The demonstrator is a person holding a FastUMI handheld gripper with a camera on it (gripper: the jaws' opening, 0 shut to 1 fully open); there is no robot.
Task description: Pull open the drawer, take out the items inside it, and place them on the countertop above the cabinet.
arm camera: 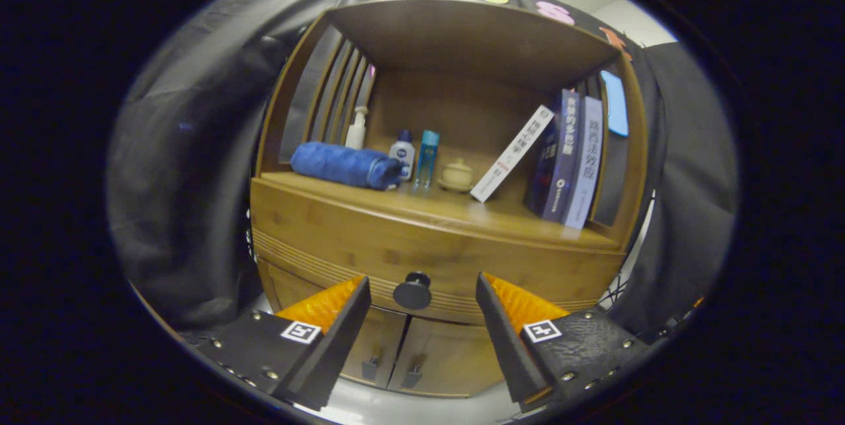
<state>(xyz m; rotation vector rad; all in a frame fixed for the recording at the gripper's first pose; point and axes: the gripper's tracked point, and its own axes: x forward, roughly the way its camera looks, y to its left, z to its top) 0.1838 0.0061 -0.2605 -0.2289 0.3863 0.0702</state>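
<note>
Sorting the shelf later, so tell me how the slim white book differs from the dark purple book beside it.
The slim white book leans steeply, its top tipped against the dark purple book, which stands nearly upright. The white one is thin, the purple one thicker. Both rest on the wooden countertop, beyond the open gripper.

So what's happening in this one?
A handheld gripper is lined up with a wooden cabinet. Its fingers are open, with the drawer's dark round knob in the gap between them but not yet gripped. The drawer looks shut. On the countertop above it sit a rolled blue towel, small bottles, a little lidded jar and some books.
</note>
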